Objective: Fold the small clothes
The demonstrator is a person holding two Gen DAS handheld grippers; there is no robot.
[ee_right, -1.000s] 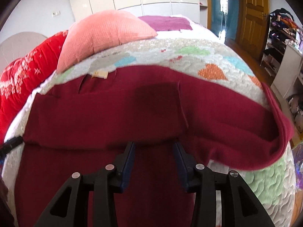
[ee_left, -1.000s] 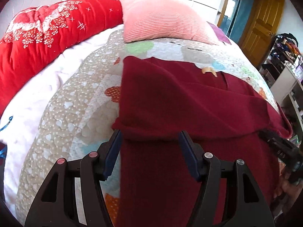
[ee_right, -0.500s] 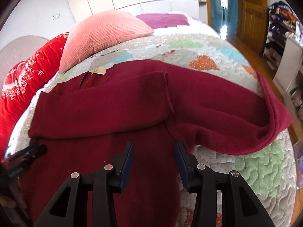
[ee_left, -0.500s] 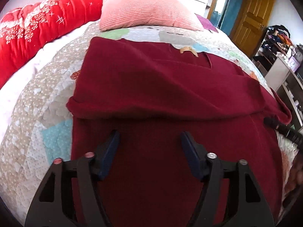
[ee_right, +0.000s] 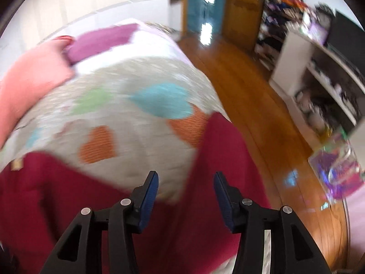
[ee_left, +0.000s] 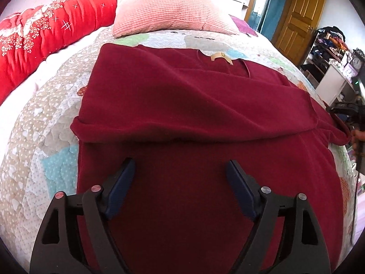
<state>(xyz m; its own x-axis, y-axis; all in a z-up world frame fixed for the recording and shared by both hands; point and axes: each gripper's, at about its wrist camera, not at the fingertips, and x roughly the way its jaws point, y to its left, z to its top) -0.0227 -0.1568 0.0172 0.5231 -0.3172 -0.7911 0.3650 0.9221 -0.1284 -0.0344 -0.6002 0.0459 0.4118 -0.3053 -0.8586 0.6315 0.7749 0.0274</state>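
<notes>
A dark red sweater (ee_left: 194,105) lies flat on the patchwork quilt (ee_left: 45,137), one sleeve folded across its chest and a tan label at the neck. My left gripper (ee_left: 180,169) hovers over the sweater's lower body, its jaws opening wide, nothing between them. In the blurred right wrist view, my right gripper (ee_right: 186,180) hangs over the sweater's other sleeve (ee_right: 219,150), which trails toward the bed's right edge. Its jaws are opening and nothing is pinched between them. The right gripper also shows at the far right of the left wrist view (ee_left: 349,111).
A pink pillow (ee_left: 171,11) and a red floral duvet (ee_left: 45,32) lie at the head of the bed. Wooden floor (ee_right: 262,105), white shelves (ee_right: 319,73) with clutter and a wooden door (ee_left: 296,20) are to the right.
My right gripper swung fast to the right, from the sweater's body out to the sleeve near the bed's edge, and widened. The left gripper shifted onto the sweater's body and spread further apart.
</notes>
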